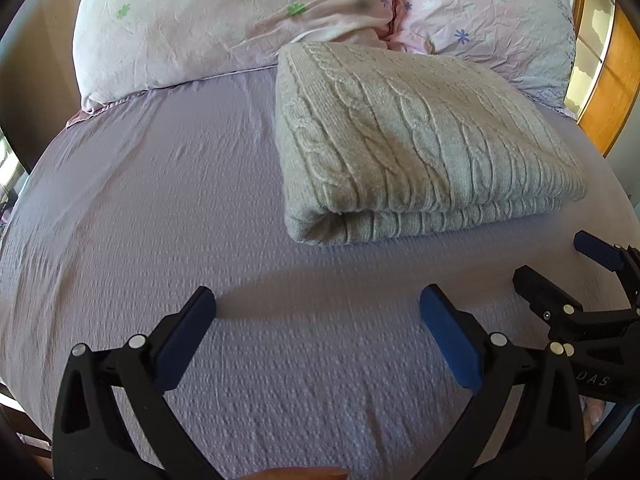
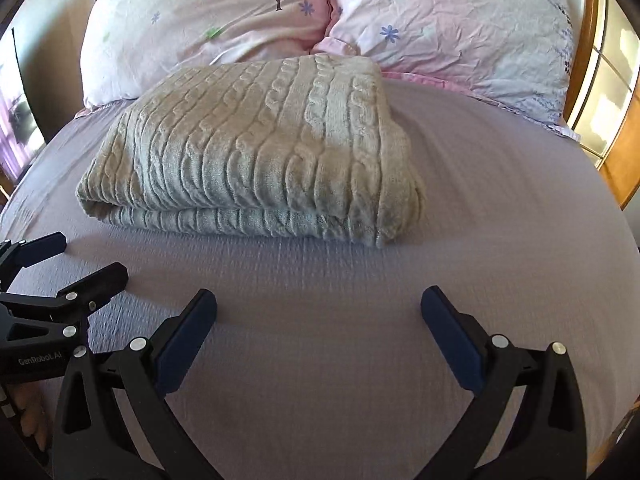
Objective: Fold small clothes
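Observation:
A beige cable-knit garment [image 1: 412, 140] lies folded in a flat rectangle on the lilac bed sheet [image 1: 160, 208], near the pillows. It also shows in the right wrist view [image 2: 260, 152]. My left gripper [image 1: 318, 308] is open and empty, held above the sheet in front of the garment. My right gripper [image 2: 318, 308] is open and empty too, in front of the garment. Each gripper shows in the other's view: the right one [image 1: 556, 258] at the right edge, the left one [image 2: 90, 254] at the left edge. Neither touches the garment.
Two pink floral pillows [image 1: 224, 24] [image 1: 492, 20] lie behind the garment at the head of the bed. A wooden frame with glass panes [image 1: 600, 80] stands at the right. The bed's left edge drops off by a dark object [image 2: 24, 120].

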`<move>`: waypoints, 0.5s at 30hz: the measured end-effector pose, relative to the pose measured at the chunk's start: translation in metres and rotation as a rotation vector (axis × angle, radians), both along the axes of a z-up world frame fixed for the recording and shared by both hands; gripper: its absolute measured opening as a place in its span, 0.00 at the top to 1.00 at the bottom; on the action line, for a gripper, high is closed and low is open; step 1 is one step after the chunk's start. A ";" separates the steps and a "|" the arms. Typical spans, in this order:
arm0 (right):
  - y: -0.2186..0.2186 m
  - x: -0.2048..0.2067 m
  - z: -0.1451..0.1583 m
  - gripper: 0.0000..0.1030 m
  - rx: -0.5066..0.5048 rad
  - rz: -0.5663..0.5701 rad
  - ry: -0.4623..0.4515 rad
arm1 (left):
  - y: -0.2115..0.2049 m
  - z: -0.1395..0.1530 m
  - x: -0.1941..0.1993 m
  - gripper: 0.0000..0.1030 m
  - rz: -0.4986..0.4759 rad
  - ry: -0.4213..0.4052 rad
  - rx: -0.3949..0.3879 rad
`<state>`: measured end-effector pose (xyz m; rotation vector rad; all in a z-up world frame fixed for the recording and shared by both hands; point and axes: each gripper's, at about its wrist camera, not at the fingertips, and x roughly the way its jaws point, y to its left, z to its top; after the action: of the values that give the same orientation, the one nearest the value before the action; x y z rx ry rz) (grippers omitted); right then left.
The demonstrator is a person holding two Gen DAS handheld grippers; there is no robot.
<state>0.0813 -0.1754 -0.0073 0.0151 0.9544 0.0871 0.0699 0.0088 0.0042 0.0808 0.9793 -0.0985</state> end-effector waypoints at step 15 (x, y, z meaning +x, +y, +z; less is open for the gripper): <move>-0.001 -0.002 0.001 0.01 -0.002 0.001 0.000 | -0.001 -0.001 -0.004 0.02 0.003 -0.001 -0.002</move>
<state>0.0789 -0.1766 -0.0064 0.0126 0.9550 0.0864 0.0657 0.0074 0.0027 0.0774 0.9786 -0.0969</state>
